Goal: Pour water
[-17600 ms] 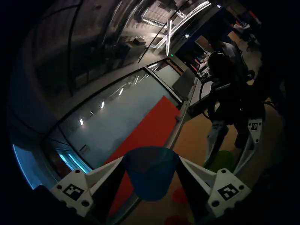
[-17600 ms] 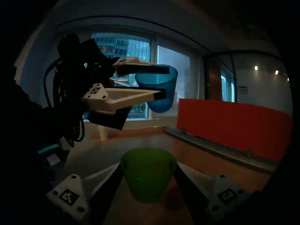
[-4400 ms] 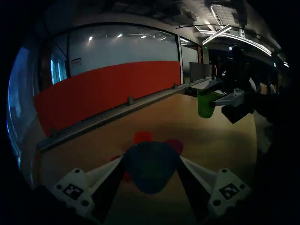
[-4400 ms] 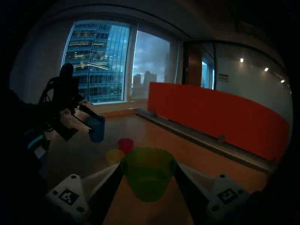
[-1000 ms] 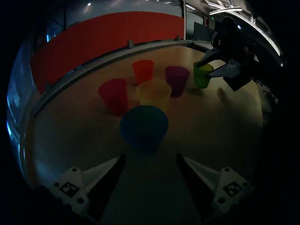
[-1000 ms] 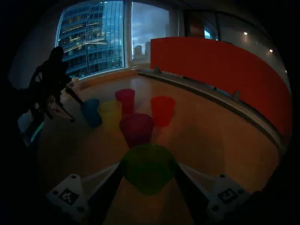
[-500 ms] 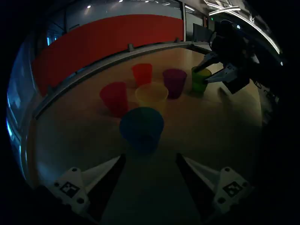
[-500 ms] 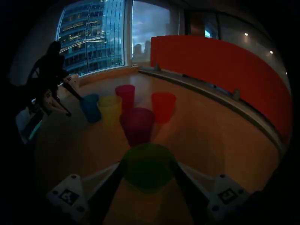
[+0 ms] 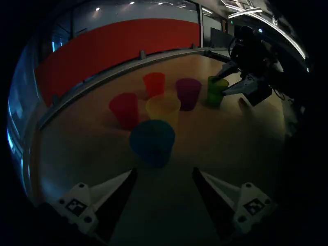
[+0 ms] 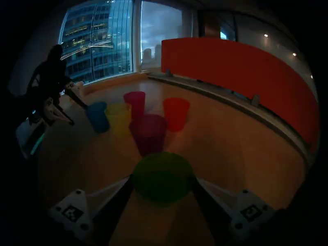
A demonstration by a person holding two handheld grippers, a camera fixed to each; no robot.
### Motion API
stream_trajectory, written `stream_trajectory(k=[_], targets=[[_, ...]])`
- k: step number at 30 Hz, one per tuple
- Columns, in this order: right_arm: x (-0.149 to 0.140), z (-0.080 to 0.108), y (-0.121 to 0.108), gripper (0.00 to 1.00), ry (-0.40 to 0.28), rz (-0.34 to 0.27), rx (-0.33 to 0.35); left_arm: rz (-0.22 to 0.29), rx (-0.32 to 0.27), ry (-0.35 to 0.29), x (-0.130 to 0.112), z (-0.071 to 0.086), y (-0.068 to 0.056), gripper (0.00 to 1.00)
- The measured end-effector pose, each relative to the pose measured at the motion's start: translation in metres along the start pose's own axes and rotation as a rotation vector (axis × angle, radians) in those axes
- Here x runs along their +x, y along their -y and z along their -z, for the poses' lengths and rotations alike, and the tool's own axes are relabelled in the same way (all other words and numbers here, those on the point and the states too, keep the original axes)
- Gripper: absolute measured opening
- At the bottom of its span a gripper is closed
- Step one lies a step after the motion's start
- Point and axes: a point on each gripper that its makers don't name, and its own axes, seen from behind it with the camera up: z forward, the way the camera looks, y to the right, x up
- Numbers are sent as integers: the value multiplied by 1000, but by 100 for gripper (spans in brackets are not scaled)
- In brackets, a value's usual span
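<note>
Here the left gripper (image 9: 164, 169) gapes wide, blue cup (image 9: 151, 141) standing free at twelve o'clock; the right gripper (image 10: 161, 177) clasps the green cup (image 10: 162, 184)

Blue cup (image 9: 152, 141), green cup (image 10: 162, 182) — 2 upright on the table (image 9: 229, 135), well apart.

blue cup (image 9: 152, 141), green cup (image 10: 162, 176), yellow cup (image 9: 163, 108), purple cup (image 9: 188, 92), red panel (image 9: 115, 45)
</note>
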Motion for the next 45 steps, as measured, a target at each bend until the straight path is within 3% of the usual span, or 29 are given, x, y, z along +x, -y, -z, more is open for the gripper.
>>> stream_trajectory(k=[9, 21, 33, 45], targets=[[-3, 18, -2, 99, -19, -15, -32, 11, 26, -34, 6, 11, 1, 100], [5, 58, -5, 100, -85, -40, -102, 69, 84, -126, 19, 31, 8, 100], [33, 96, -2, 100, -183, -35, -209, 162, 197, -316, 54, 55, 39, 100], [55, 136, -24, 100, -319, -82, -380, 229, 320, -502, 85, 85, 68, 100]])
